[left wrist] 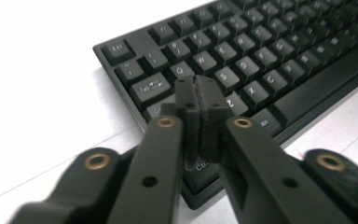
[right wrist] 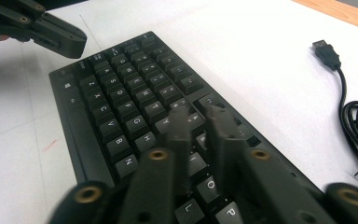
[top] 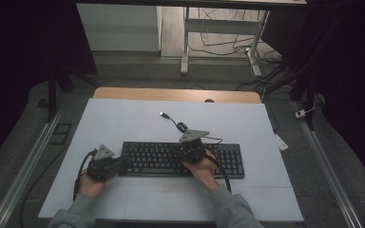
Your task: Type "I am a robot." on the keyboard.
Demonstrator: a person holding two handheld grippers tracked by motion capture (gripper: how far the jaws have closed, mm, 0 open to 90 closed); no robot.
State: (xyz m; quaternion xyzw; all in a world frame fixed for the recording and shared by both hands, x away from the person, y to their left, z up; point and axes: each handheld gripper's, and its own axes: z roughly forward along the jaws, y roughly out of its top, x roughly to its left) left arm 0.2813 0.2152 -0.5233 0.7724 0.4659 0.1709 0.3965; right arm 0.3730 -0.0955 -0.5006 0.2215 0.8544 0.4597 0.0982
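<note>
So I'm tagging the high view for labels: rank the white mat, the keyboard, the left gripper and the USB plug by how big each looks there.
1. white mat
2. keyboard
3. left gripper, far smaller than the keyboard
4. USB plug, tiny; it lies farther from the camera, which shrinks it a little, but the order holds.

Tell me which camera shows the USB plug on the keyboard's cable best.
The right gripper view: the USB plug lies close and sharp on the white table, unplugged. In the high view it is a tiny speck behind the keyboard.
</note>
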